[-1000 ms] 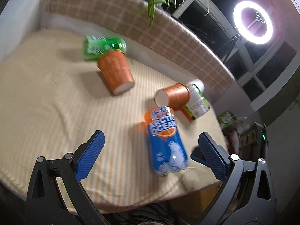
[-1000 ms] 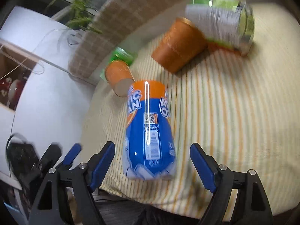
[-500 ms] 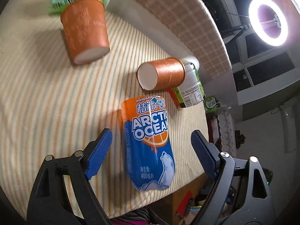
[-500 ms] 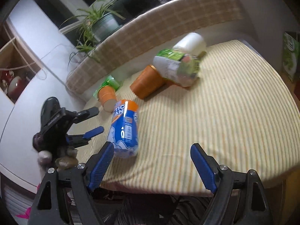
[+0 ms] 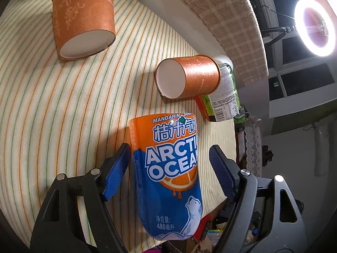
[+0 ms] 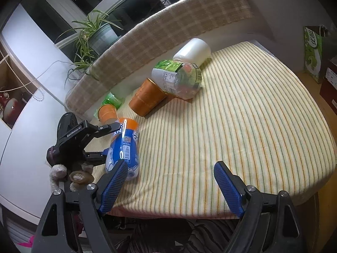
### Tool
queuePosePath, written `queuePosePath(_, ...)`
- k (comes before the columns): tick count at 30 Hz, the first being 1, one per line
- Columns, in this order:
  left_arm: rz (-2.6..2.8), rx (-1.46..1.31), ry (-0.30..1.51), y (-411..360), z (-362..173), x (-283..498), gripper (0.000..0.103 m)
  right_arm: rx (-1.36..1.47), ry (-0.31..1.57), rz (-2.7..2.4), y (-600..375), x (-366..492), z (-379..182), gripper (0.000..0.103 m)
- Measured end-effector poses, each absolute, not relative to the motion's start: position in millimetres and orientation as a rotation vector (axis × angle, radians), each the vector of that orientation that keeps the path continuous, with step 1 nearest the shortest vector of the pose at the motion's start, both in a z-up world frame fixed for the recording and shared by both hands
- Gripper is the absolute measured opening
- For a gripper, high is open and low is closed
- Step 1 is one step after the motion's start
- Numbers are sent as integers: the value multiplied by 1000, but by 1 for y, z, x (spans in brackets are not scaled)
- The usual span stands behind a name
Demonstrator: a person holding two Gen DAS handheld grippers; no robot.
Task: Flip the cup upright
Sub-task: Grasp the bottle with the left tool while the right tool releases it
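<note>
While straddling the toppled blue cup (image 5: 168, 175) with jaws spread, left gripper (image 5: 168, 168) not pinching; right gripper (image 6: 170, 181) spread too, cup beside left finger.

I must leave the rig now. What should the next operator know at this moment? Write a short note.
Left claw: open, its fingers on either side of the blue Arctic Ocean cup, not closed on it.
Right claw: open, holds nothing, hovers over the striped cloth.
The blue cup lies on its side near the table edge. Two orange paper cups also lie on their sides farther back.
Done: nothing is upright.
Left: close the left claw, stand the cup up.
</note>
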State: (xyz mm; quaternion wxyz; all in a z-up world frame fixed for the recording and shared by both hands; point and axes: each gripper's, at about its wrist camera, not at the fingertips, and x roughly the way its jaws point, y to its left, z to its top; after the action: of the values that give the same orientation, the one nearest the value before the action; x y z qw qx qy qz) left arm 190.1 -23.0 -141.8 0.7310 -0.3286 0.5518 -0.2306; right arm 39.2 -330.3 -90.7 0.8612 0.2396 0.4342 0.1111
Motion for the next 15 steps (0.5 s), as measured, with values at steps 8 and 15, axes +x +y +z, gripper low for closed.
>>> queuePosePath(8, -501, -698, 1212, -27, -143, 192, 63, 507, 906, 219, -333, 40, -92, 86)
queuePosePath(15, -483, -616, 1149, -29, -128, 183, 63, 511, 901, 210, -337, 37, -90, 86)
